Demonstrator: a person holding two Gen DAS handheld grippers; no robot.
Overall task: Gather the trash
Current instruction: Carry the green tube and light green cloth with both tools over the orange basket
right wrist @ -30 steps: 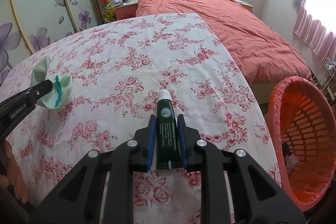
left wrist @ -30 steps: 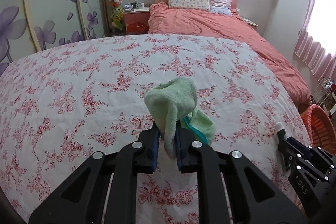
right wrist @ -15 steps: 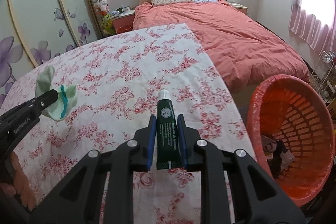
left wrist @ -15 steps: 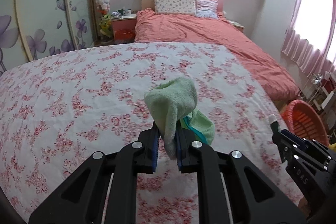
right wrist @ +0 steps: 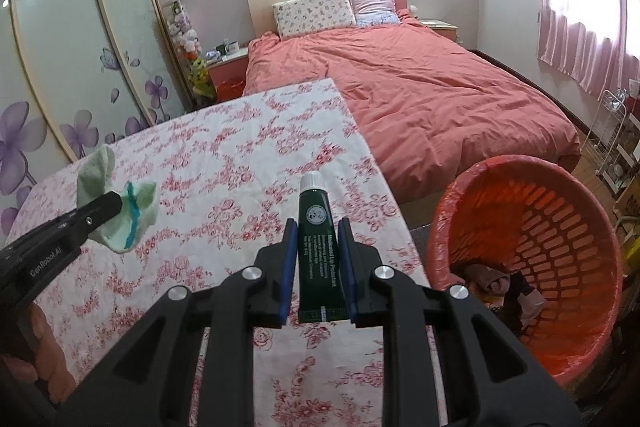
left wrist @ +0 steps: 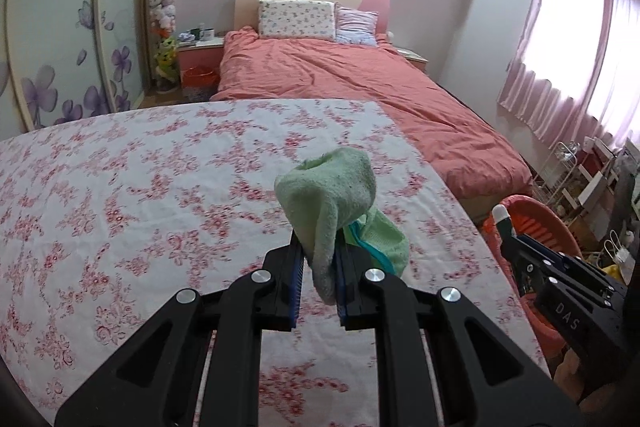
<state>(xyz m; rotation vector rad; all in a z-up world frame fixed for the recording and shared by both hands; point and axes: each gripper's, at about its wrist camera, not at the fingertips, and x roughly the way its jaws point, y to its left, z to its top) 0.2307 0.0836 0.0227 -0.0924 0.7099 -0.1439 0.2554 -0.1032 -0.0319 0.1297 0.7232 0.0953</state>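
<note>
My left gripper (left wrist: pixel 318 259) is shut on a pale green sock (left wrist: pixel 332 195) with a teal stripe, held above the floral tablecloth (left wrist: pixel 160 195). In the right wrist view the same sock (right wrist: pixel 120 203) hangs from the left gripper (right wrist: pixel 114 205) at the left. My right gripper (right wrist: pixel 318 239) is shut on a dark green tube (right wrist: pixel 318 227) with a white cap, standing upright between the blue pads. An orange basket (right wrist: pixel 560 211) with a liner stands on the floor to the right of the table, with some scraps inside. In the left wrist view the right gripper (left wrist: pixel 508 231) shows at the right, over the basket (left wrist: pixel 536 215).
A bed with a salmon cover (right wrist: pixel 420 87) fills the far side of the room. A wardrobe with purple flowers (right wrist: pixel 60 87) lines the left wall. A white wire rack (right wrist: pixel 612 131) stands by the pink curtains (left wrist: pixel 568 47) at right. A nightstand (left wrist: pixel 200 51) sits beside the bed.
Both grippers have risen and swung toward the right with their loads still held. The orange basket has come further into both views and its inside now shows.
</note>
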